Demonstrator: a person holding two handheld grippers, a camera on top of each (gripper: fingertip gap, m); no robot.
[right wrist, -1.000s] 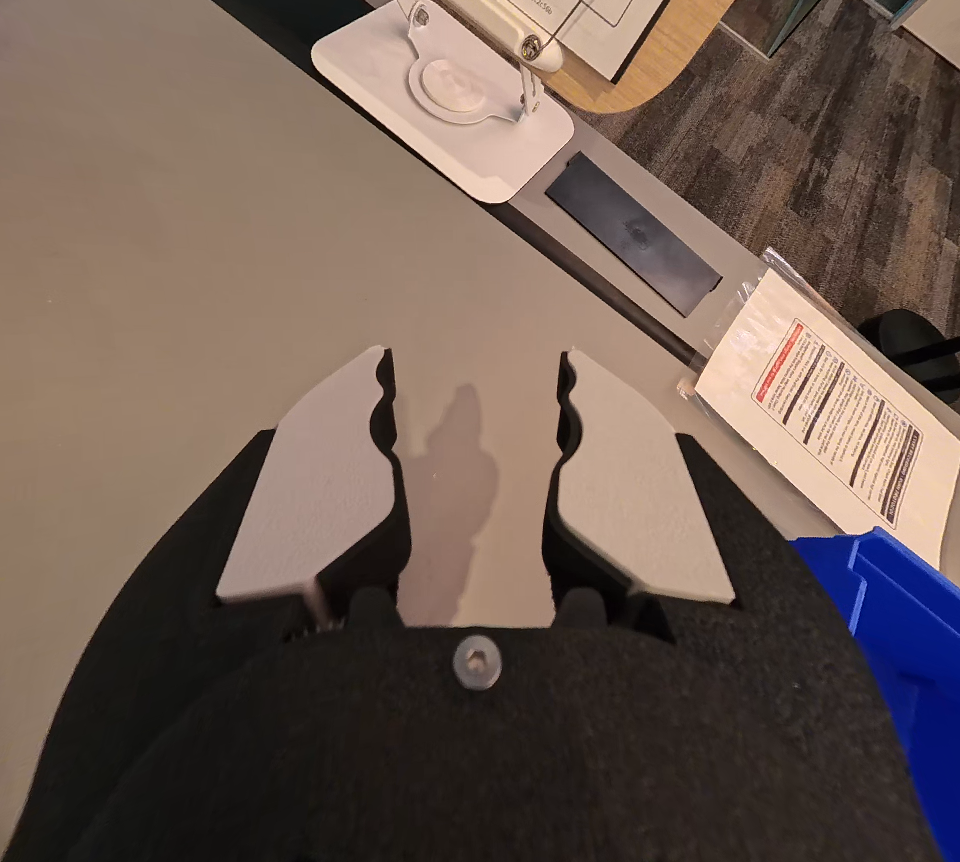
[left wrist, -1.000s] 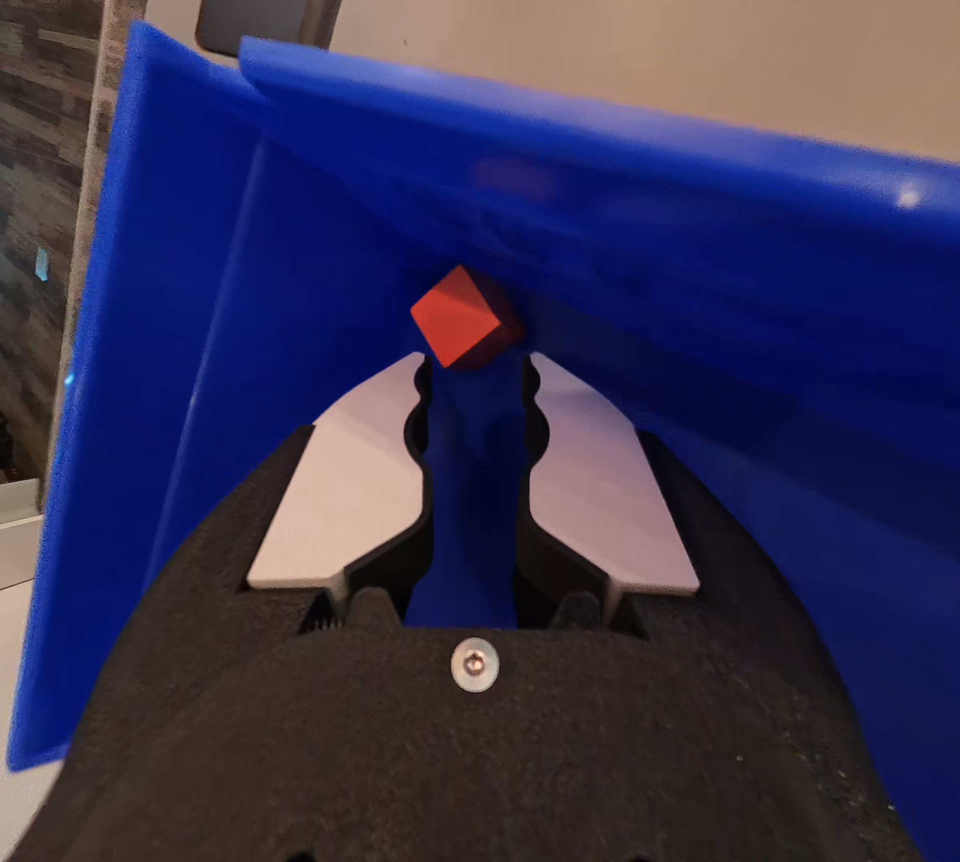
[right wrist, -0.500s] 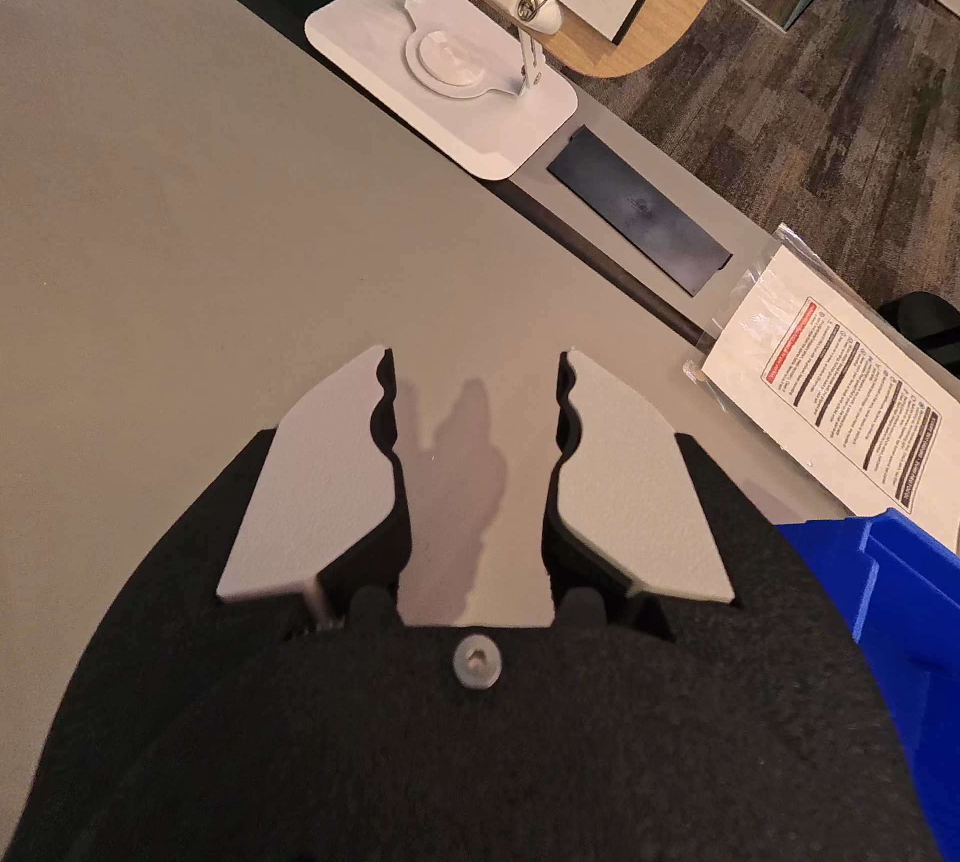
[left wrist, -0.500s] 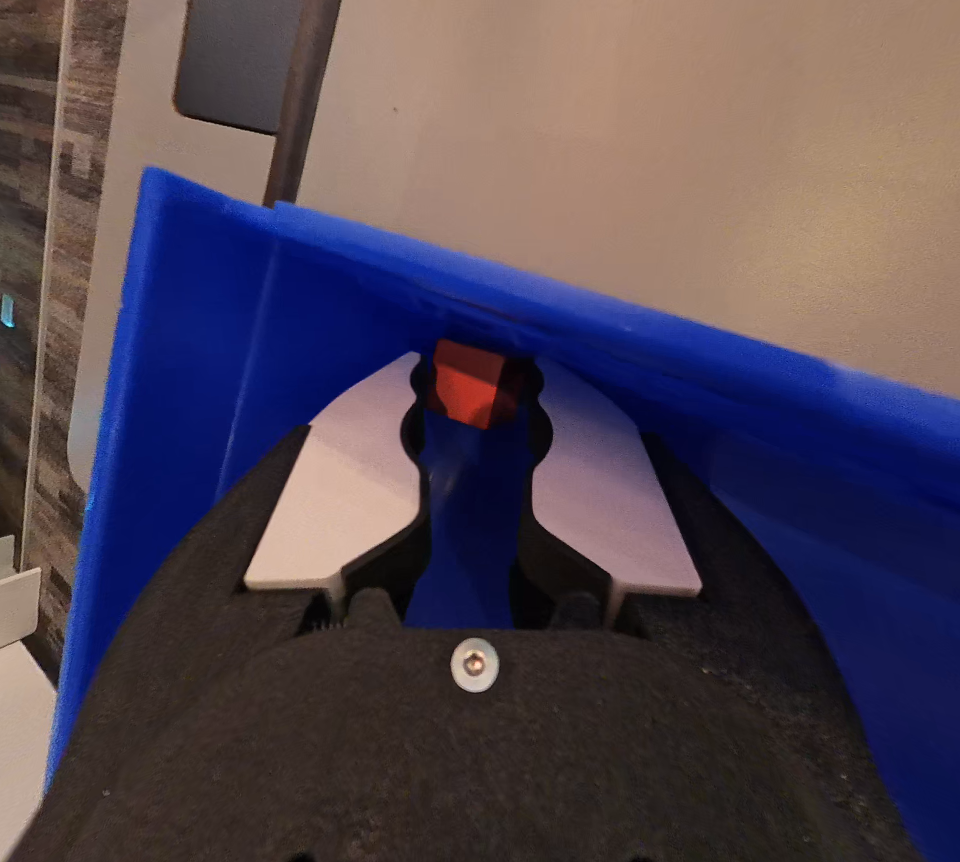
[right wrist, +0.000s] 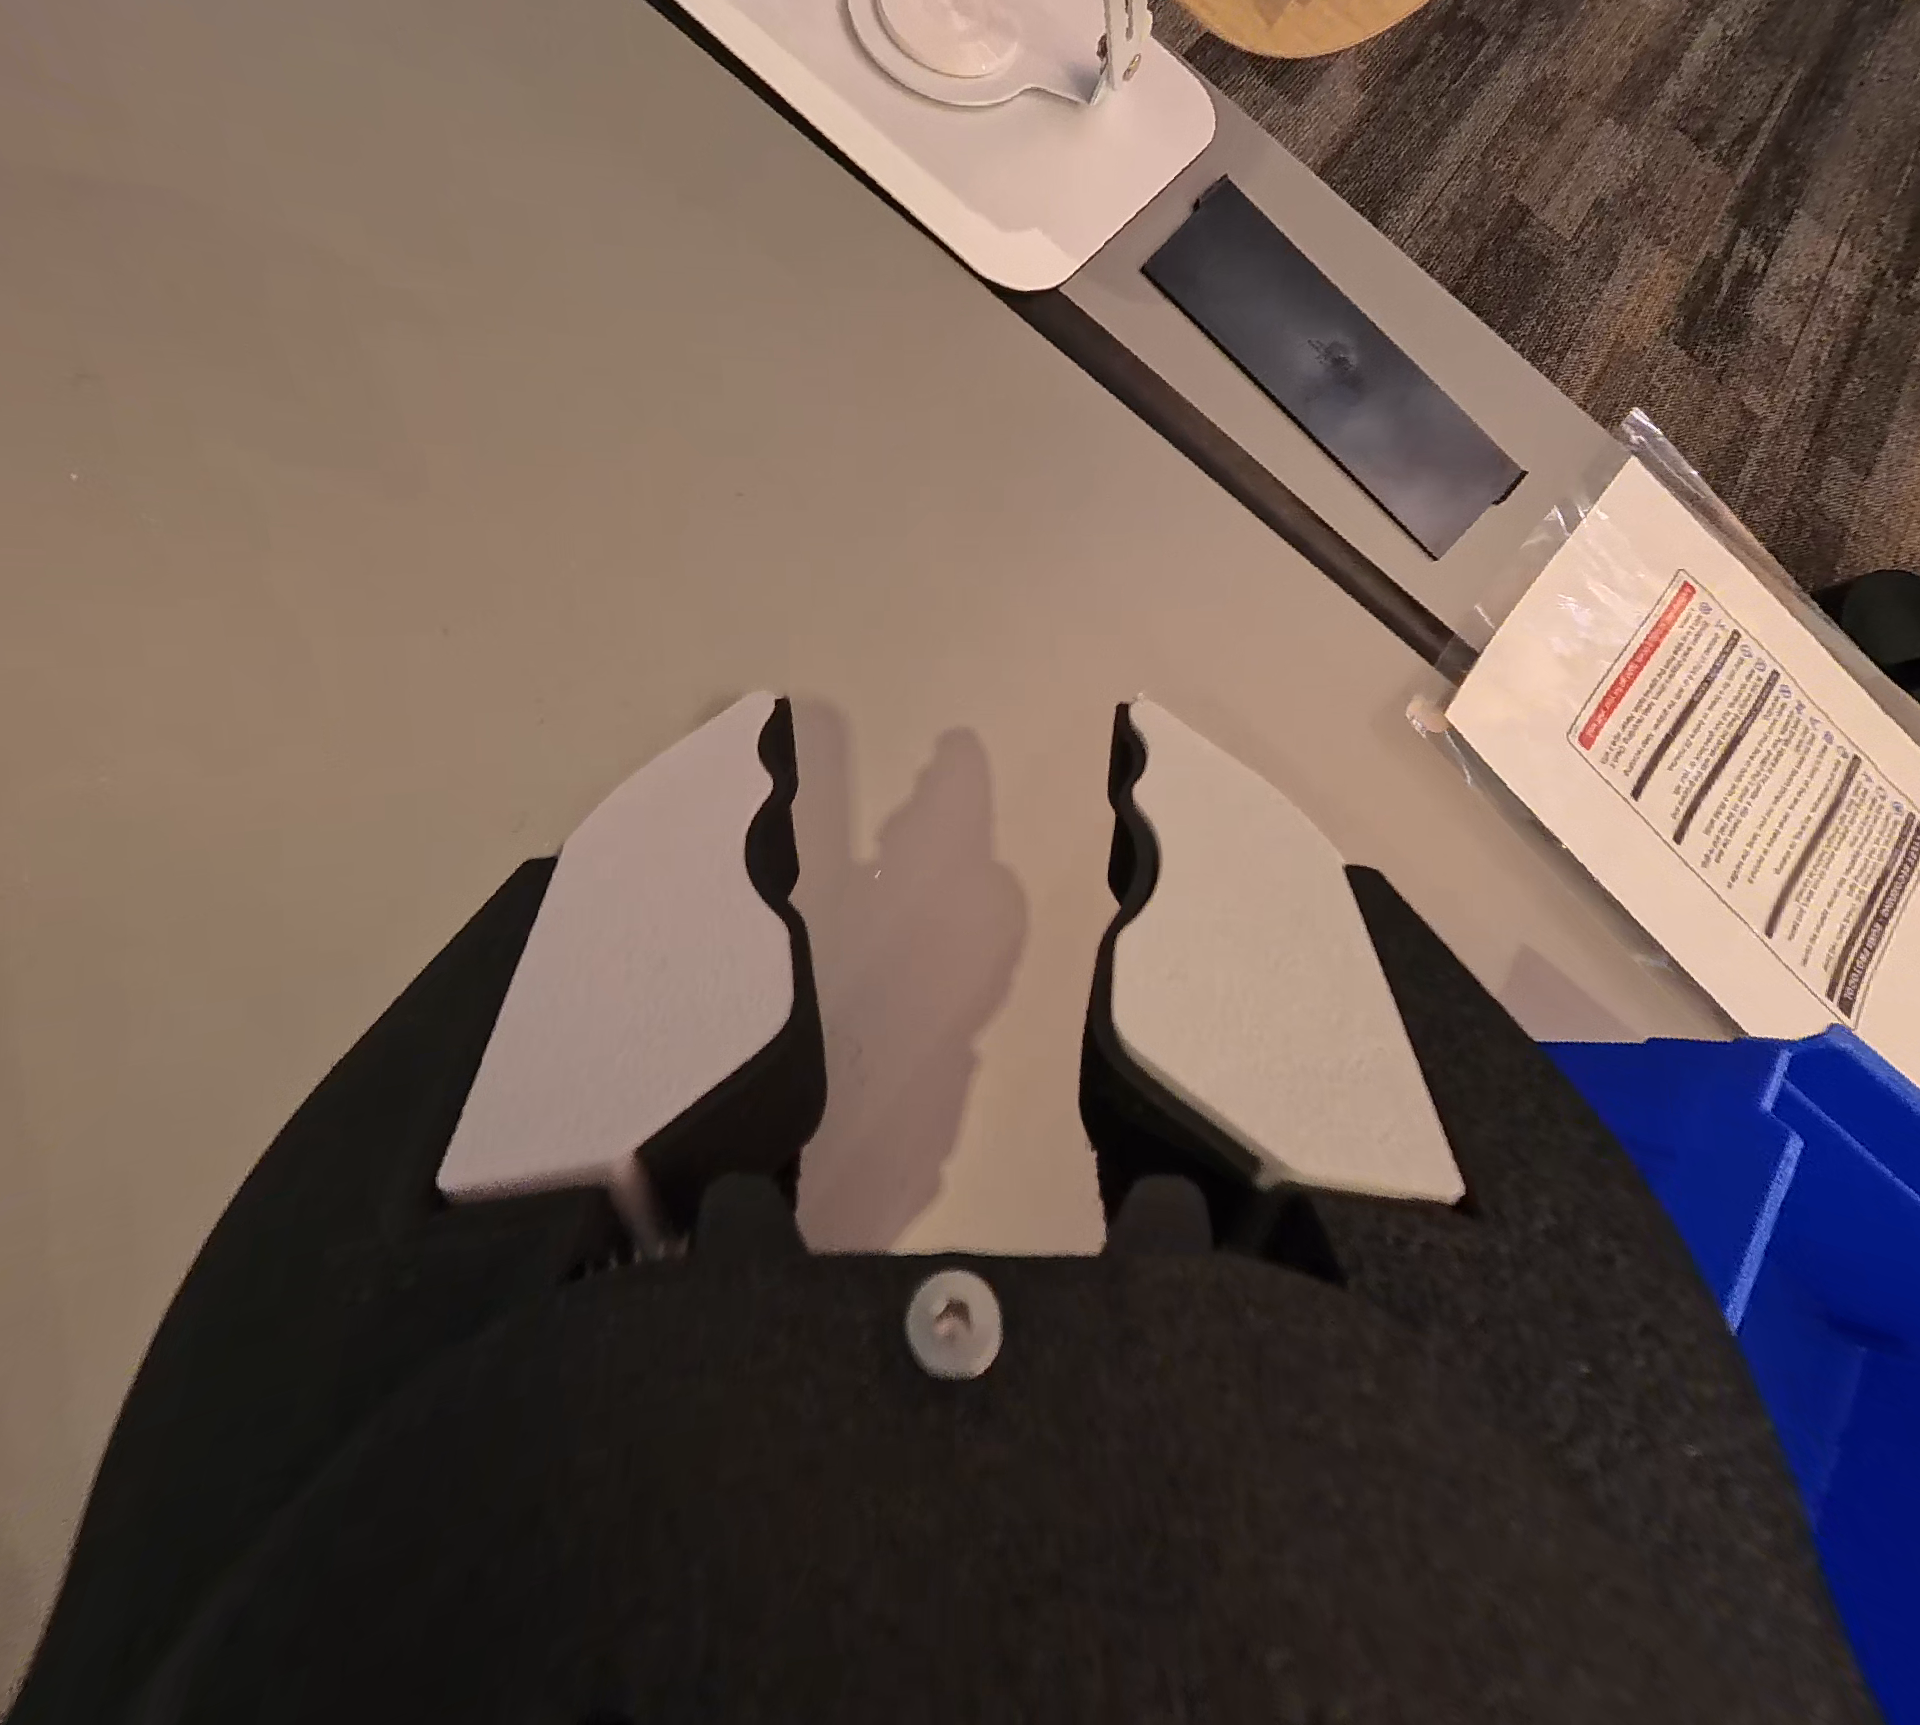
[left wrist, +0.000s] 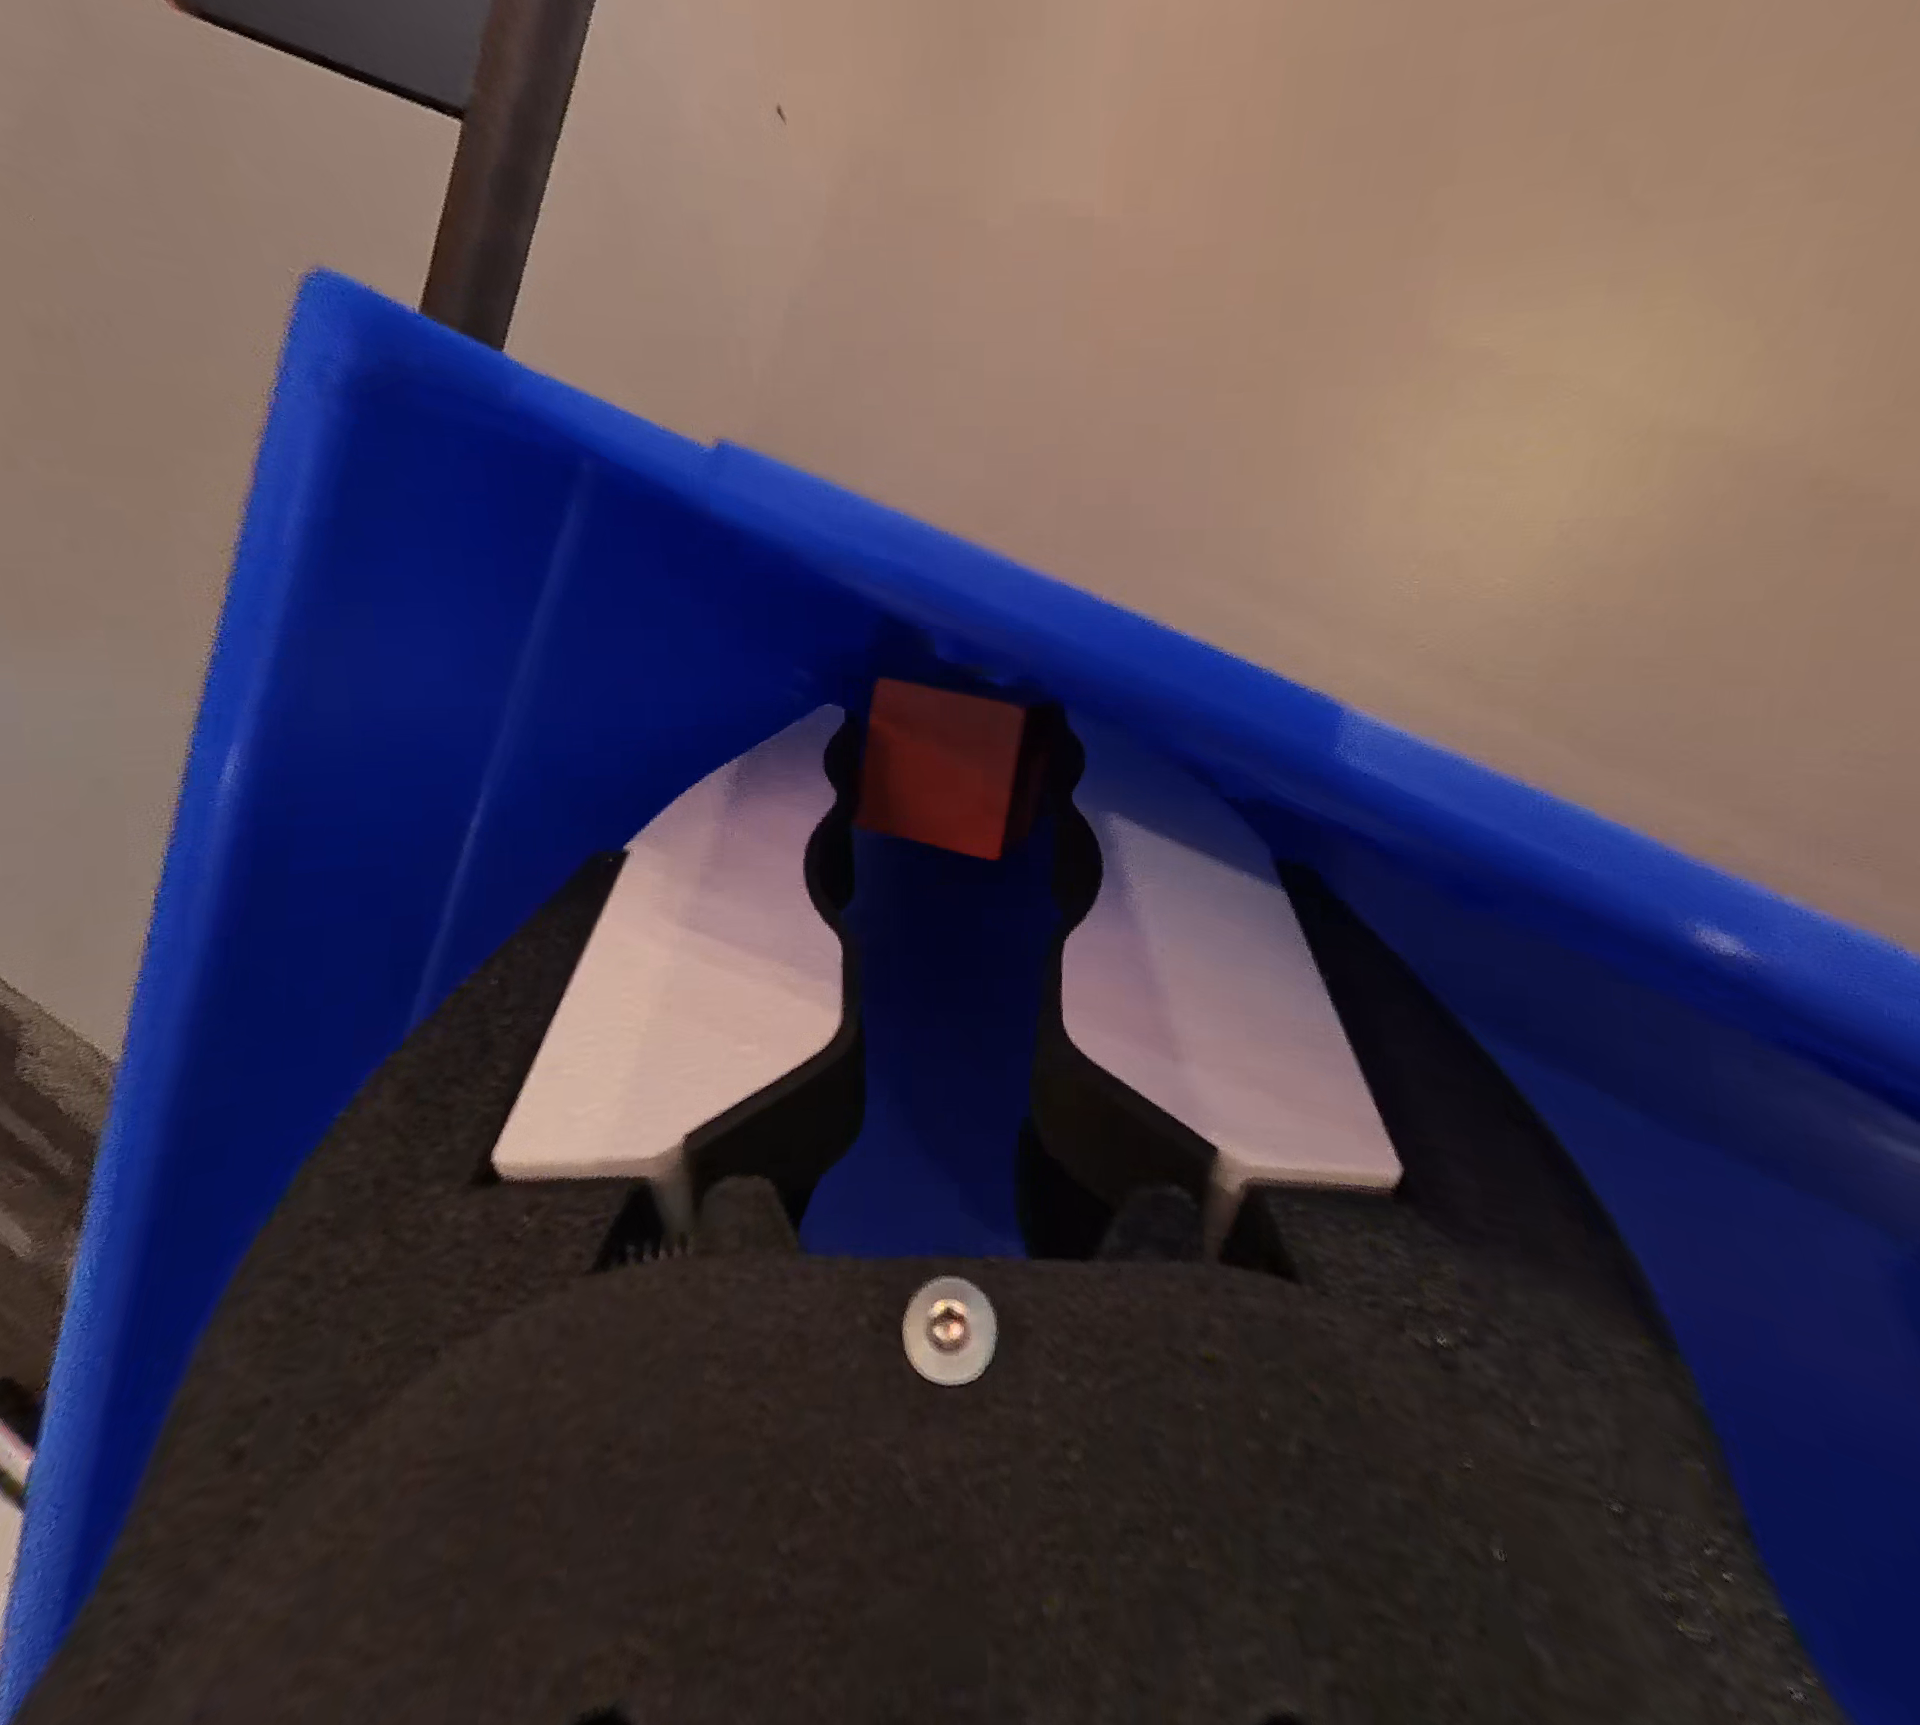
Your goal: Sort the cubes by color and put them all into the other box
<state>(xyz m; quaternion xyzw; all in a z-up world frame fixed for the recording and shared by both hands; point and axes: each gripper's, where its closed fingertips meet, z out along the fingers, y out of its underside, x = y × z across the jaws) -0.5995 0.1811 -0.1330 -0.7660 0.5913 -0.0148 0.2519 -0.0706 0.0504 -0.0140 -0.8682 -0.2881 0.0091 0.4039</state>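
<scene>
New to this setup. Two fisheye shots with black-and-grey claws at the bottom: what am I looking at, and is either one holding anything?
No robot arm here: a person holds a two-finger gripper in each hand, each with a camera looking along its fingers. In the left wrist view, the left gripper reaches into a blue box and has a red cube between its fingertips, against the box's far wall; it looks gripped. In the right wrist view, the right gripper hangs open and empty over the grey table. Beyond it are a white stand base and a bagged printed sheet, with a blue box corner at lower right.
</scene>
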